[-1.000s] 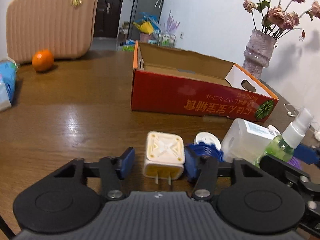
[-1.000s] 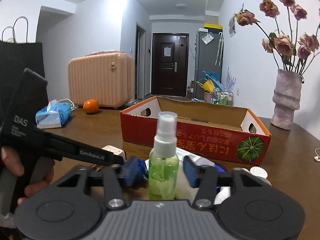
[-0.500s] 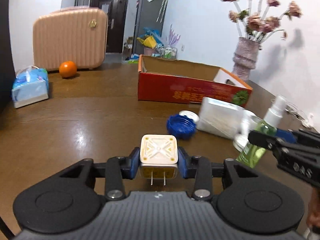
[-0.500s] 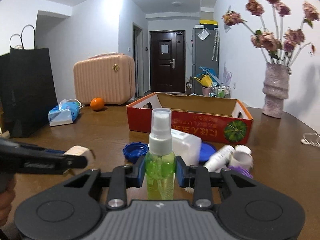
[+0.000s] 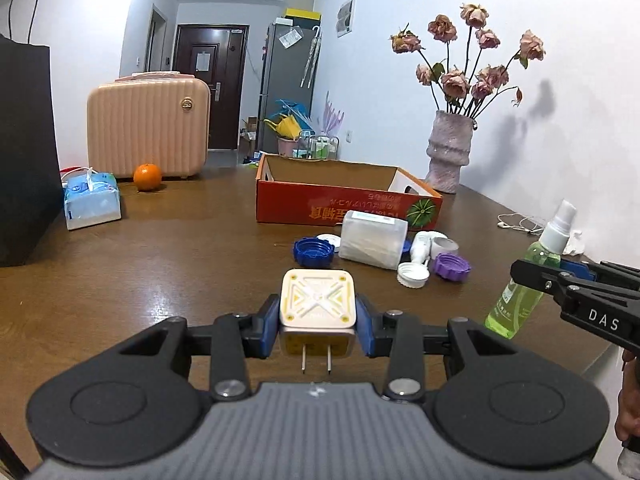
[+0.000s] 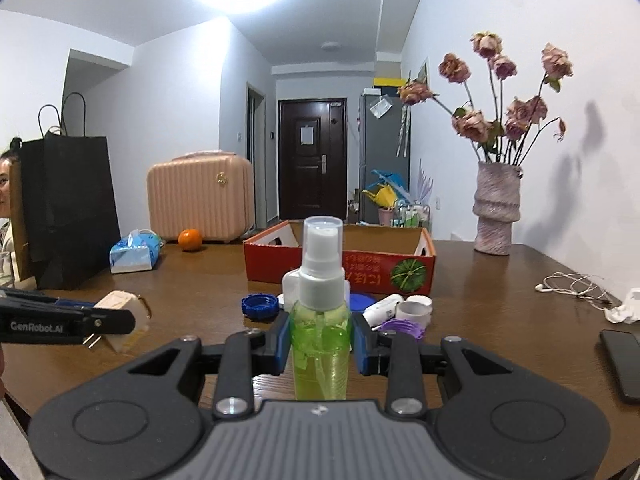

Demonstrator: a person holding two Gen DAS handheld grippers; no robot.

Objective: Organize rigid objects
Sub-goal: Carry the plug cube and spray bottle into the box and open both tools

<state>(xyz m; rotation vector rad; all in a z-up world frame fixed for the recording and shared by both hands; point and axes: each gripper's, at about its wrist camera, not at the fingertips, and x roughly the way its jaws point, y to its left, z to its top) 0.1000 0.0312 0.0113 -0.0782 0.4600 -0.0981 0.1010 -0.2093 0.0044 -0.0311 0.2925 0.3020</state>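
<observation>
Above the brown desk (image 5: 168, 264), we hold a thing in each claw. Our left claw (image 5: 318, 322) is clamped on a white plug adapter (image 5: 318, 300), blue pads pressing its two sides, its two metal prongs pointing back toward us and clear of the wood. Our right claw (image 6: 320, 340) grips a green spray bottle (image 6: 320, 344) upright by its body, the white pump cap standing above the pads. From the left wrist view the bottle (image 5: 524, 292) shows at far right, off the desk in the other claw (image 5: 532, 276); from the right wrist view the adapter (image 6: 120, 312) shows at far left. Beyond both, a loose cluster lies on the desk: a blue cap (image 5: 314, 252), a clear plastic container (image 5: 374, 238) on its side, a white cap (image 5: 414, 274) and a purple cap (image 5: 452, 266). Behind the cluster stands an open red cardboard box (image 5: 344, 206), near a vase of dried roses (image 5: 450, 152). An orange (image 5: 147, 177) and a tissue pack (image 5: 92, 200) sit well to the left.
</observation>
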